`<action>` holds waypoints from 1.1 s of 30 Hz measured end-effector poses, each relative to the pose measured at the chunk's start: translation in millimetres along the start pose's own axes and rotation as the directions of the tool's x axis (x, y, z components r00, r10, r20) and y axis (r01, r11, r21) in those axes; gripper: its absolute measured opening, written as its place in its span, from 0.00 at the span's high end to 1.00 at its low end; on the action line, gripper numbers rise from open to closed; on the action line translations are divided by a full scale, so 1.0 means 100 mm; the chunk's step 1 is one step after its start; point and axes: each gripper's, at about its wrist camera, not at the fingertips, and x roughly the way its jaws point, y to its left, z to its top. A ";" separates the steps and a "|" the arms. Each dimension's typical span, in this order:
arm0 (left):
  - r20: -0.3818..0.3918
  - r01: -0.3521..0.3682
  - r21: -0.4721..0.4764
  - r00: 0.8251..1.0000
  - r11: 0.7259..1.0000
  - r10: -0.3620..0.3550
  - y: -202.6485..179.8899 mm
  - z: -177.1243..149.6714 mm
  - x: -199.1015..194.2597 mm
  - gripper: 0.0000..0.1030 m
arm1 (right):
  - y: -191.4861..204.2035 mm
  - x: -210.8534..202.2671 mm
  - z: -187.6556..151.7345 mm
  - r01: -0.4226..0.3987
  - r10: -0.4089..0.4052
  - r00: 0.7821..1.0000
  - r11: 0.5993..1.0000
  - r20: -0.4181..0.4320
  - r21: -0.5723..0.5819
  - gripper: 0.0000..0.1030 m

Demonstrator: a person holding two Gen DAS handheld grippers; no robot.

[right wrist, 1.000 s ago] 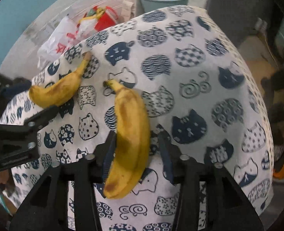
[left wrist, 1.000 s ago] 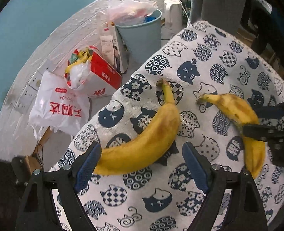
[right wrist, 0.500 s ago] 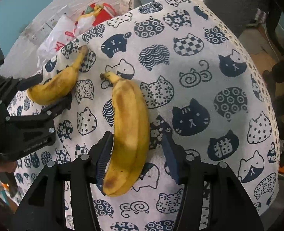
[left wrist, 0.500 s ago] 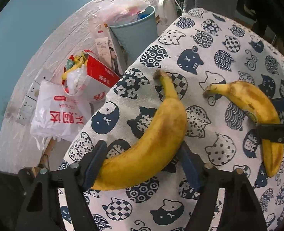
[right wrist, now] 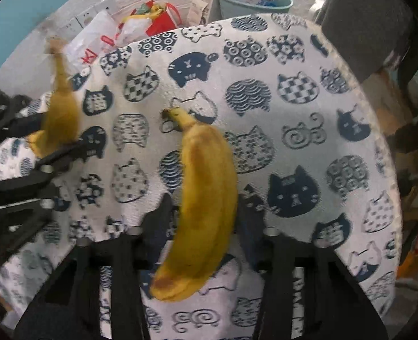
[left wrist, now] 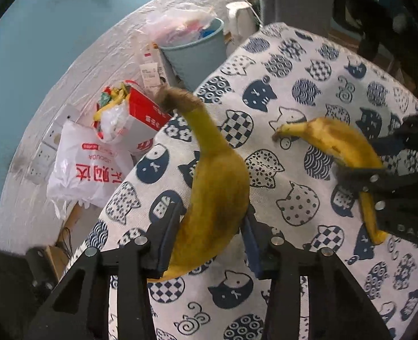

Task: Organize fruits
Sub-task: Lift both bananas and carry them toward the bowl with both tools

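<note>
Two yellow bananas are over a round table with a cat-print cloth (left wrist: 308,90). My left gripper (left wrist: 209,235) is shut on the left banana (left wrist: 217,181) and holds it lifted, stem tilted up and away. That banana also shows in the right wrist view (right wrist: 61,119), with the left gripper (right wrist: 30,147) around it. My right gripper (right wrist: 206,226) is shut on the right banana (right wrist: 206,198), whose stem end touches or hovers just over the cloth (right wrist: 293,113). This banana shows in the left wrist view (left wrist: 342,147), pinched by the right gripper (left wrist: 378,170).
On the floor beyond the table's far edge stand a blue bin (left wrist: 194,51) with a plastic bag, a red box (left wrist: 141,113) of rubbish, a white shopping bag (left wrist: 87,170) and a white kettle (left wrist: 240,19). A grey chair back (right wrist: 364,14) stands at the far right.
Both grippers have closed from open onto their bananas. The left banana has lifted off the cloth and swung its stem upward. The right banana has turned slightly in the grip.
</note>
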 end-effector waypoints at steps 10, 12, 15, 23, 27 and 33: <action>0.086 0.033 -0.133 0.996 0.991 -0.022 0.13 -0.12 -0.35 0.64 | 0.01 -0.28 -0.05 -0.010 0.013 0.998 0.999 0.066 -0.036 0.68; 0.105 0.041 -0.160 0.994 0.986 -0.025 0.16 -0.16 -0.42 0.65 | 0.01 -0.35 -0.03 -0.021 0.024 0.996 0.999 0.088 -0.037 0.68; 0.134 0.053 -0.194 0.991 0.980 -0.027 0.17 -0.23 -0.55 0.65 | 0.02 -0.47 -0.05 -0.033 0.038 0.993 0.998 0.116 -0.045 0.68; 0.182 0.054 -0.247 0.983 0.968 -0.008 0.13 -0.42 -0.77 0.65 | 0.08 -0.77 -0.08 -0.058 0.069 0.983 0.996 0.172 -0.070 0.68; 0.215 0.051 -0.273 0.976 0.961 0.009 0.14 -0.49 -0.94 0.65 | 0.14 -0.89 -0.10 -0.073 0.088 0.977 0.994 0.193 -0.084 0.68; 0.251 0.045 -0.310 0.967 0.950 0.036 0.19 -0.63 -1.25 0.65 | 0.30 -1.04 -0.13 -0.088 0.116 0.969 0.987 0.219 -0.132 0.68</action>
